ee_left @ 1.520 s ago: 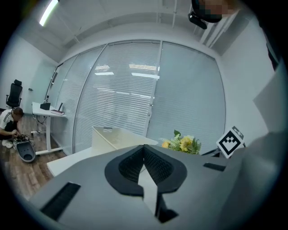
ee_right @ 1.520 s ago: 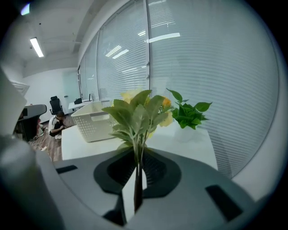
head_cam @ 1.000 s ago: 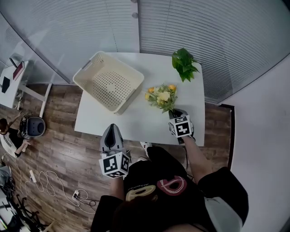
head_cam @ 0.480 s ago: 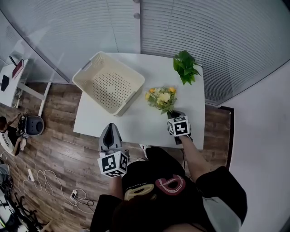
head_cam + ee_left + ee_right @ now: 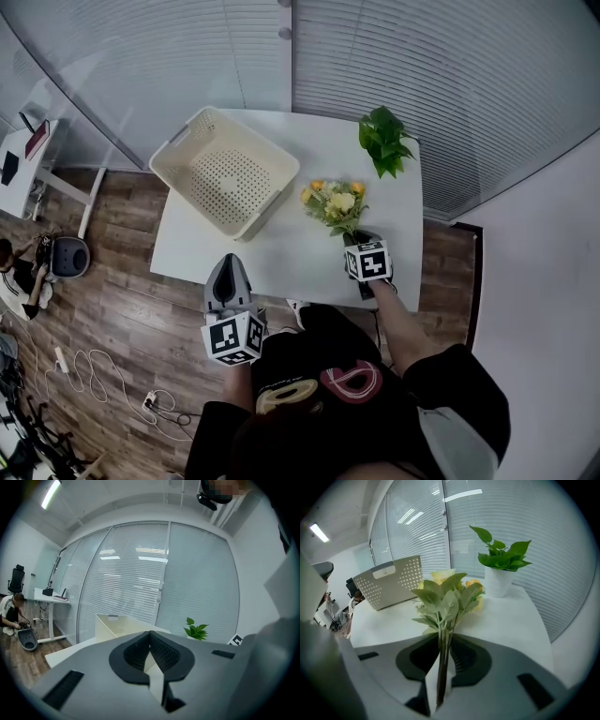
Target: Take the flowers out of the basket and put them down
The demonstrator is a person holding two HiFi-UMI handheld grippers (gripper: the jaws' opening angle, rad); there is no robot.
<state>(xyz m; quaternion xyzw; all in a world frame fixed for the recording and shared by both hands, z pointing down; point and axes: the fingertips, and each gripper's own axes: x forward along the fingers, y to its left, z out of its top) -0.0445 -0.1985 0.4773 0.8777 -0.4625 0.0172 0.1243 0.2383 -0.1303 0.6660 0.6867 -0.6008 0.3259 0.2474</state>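
Letting go of the flowers (image 5: 334, 201) with the right hand-held gripper (image 5: 356, 236): just been opening to a narrow gap, with the stems (image 5: 441, 658) between the jaws and light showing beside them, so no firm pinch.

Already out of the basket (image 5: 184, 142), low over the table (image 5: 281, 258), right of the basket and in front of the plant (image 5: 382, 136). Hard to tell whether resting on the top yet.

Best to open wider before backing off. Then draw straight back along the stems, so as not to drag or flip the bunch. Worth keeping clear of the plant, near beyond the blooms.

Shut on nothing with the left hand-held gripper (image 5: 230, 267), held off the near edge of the table; probably no part to play in this step.

Smooth white top, with room enough for laying the bunch down. Wood floor (image 5: 122, 309) below, glass wall with blinds (image 5: 441, 75) behind. Off to the far left, a seated person (image 5: 19, 272) and a desk (image 5: 28, 159).
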